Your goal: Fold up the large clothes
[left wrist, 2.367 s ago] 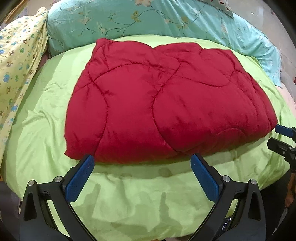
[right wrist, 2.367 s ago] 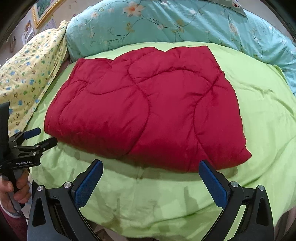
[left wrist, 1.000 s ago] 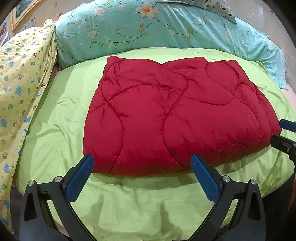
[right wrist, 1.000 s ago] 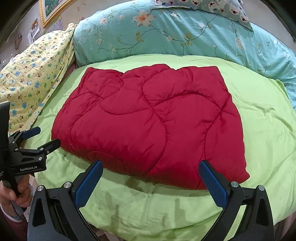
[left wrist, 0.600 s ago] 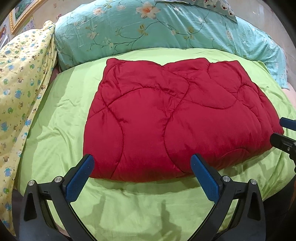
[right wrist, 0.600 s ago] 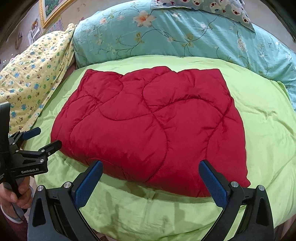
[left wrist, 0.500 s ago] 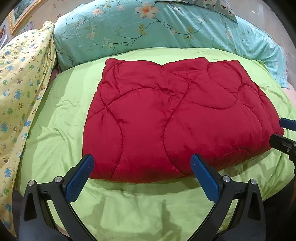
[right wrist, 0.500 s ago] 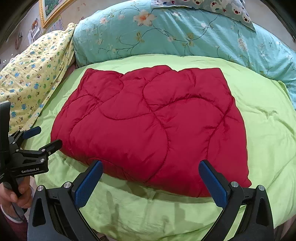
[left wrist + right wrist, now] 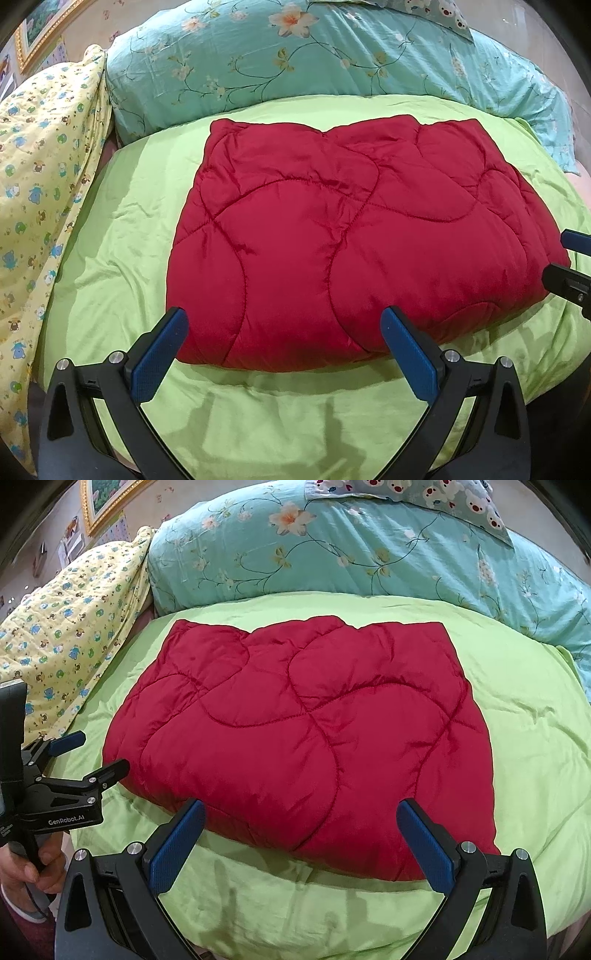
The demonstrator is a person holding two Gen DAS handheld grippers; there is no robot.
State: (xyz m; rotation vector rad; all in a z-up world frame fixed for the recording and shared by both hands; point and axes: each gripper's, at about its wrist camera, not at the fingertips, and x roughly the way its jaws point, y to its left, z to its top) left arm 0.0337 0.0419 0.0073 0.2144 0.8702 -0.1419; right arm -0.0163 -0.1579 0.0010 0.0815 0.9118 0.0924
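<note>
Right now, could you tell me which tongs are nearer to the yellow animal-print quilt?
Left. The left tongs hang open over the near left edge of the red quilted blanket, on the side where the yellow animal-print quilt lies. The right tongs, also open, are over its near right edge.

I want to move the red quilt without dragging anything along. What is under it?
The folded red quilt lies on the lime green bedcover, which shows on all sides of it. Whatever sits directly beneath the quilt's middle is covered and cannot be seen.
</note>
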